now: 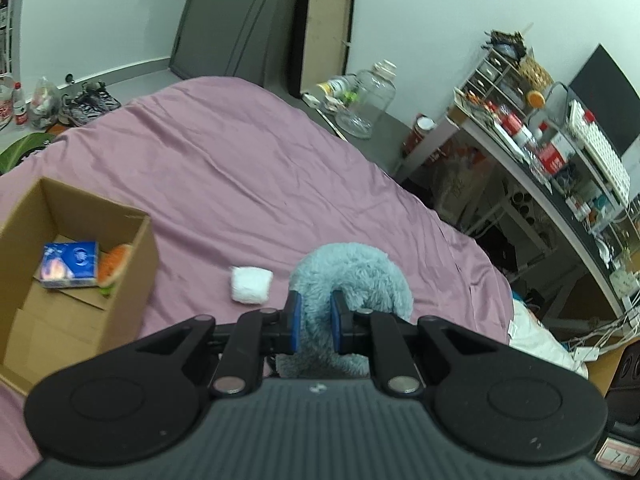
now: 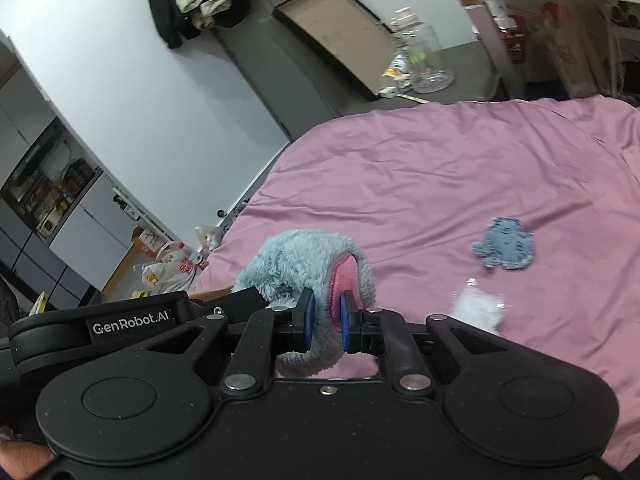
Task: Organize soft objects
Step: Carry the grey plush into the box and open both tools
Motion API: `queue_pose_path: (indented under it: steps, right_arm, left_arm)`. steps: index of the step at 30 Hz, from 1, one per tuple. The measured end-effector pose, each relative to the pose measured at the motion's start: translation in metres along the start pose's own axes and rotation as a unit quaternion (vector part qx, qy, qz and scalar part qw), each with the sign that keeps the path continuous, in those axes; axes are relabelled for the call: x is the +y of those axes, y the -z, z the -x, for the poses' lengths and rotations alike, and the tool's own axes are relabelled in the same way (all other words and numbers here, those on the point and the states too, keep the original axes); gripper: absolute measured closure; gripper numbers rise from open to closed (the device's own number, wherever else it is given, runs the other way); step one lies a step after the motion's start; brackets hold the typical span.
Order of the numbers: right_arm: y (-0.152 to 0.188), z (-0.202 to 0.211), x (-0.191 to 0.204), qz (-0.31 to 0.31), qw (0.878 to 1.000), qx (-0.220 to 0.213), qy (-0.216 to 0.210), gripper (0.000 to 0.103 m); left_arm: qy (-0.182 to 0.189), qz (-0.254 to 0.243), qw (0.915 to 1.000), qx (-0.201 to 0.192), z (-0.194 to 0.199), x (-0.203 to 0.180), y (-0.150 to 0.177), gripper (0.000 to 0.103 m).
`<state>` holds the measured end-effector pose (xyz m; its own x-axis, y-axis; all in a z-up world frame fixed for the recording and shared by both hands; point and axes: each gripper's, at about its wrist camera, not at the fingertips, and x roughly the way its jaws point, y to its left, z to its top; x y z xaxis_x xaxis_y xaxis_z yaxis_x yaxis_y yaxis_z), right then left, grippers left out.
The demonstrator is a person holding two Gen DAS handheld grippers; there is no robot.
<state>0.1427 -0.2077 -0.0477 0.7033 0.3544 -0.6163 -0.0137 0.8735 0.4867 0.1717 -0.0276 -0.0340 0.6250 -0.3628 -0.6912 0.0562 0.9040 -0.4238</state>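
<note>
My left gripper [image 1: 315, 322] is shut on a fluffy light-blue plush toy [image 1: 362, 276], held above the pink bedspread [image 1: 248, 168]. My right gripper [image 2: 325, 322] is shut on the same kind of light-blue plush [image 2: 296, 260], at its pink-lined ear [image 2: 343, 276]; the left gripper's black body [image 2: 132, 320] shows beside it. An open cardboard box [image 1: 132, 264] at the left holds a blue packet [image 1: 70, 264] and an orange soft toy [image 1: 114, 266]. A small white soft block [image 1: 250, 285] lies on the bed between box and plush. A blue knitted piece [image 2: 505, 249] and a white wrapped item [image 2: 478, 306] lie on the bed at the right.
A dark bedside surface with a glass jar [image 1: 370, 98] stands beyond the bed. A cluttered desk and shelves [image 1: 560, 148] run along the right. Shoes and bags [image 1: 84, 104] sit on the floor at the far left. A cabinet [image 2: 52, 208] stands left of the bed.
</note>
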Motion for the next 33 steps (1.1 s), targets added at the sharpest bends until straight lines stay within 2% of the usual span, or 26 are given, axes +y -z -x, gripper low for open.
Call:
queue_pose_path:
  steps: [20,33]
  right_arm:
    - [0.013,-0.056,0.123,0.069,0.997,0.032,-0.019,0.089]
    - [0.038,-0.105,0.168,0.083,0.993,0.087,-0.012,0.089]
  left_arm:
    - [-0.019,0.065,0.9972,-0.032,0.046,0.116,-0.039,0.089]
    - [-0.040,0.108,0.9934,-0.007,0.036,0.190,-0.043,0.089]
